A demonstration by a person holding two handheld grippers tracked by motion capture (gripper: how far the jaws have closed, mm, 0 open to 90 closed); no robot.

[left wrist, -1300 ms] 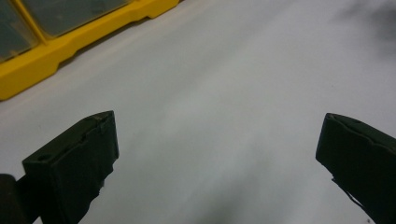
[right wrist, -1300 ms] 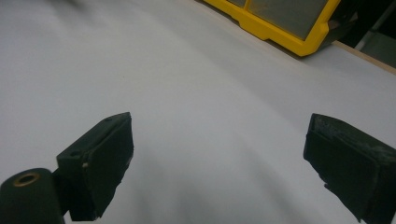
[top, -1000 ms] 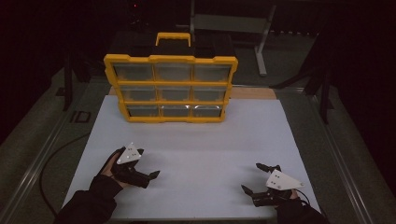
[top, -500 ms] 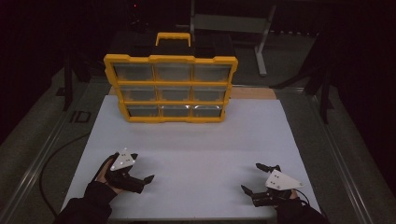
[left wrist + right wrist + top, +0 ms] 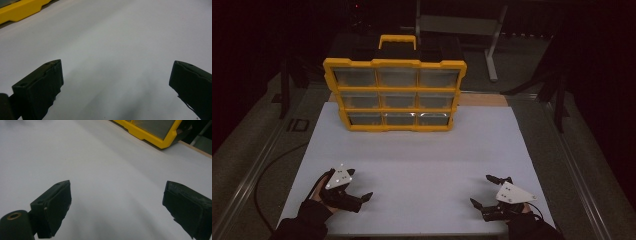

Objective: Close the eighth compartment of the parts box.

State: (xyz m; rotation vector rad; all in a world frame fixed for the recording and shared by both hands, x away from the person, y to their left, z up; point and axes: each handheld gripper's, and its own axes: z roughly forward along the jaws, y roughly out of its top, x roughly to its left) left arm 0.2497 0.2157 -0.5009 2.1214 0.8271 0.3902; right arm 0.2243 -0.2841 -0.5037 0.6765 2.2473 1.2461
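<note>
Nothing started, by the look of it. Yellow drawer organizer [image 5: 394, 95] stands upright at the far centre of the worktop [image 5: 427, 160], all drawers shut. Left hand-held gripper [image 5: 360, 192] and right hand-held gripper [image 5: 486, 191] rest near edge, jaws spread, empty, well apart from it.

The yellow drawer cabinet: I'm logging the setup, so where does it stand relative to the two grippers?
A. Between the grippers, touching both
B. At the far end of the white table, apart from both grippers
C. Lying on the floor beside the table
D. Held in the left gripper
B: the yellow drawer cabinet stands upright at the far end of the white table, while the left gripper and right gripper sit open near the front edge, holding nothing.
</note>
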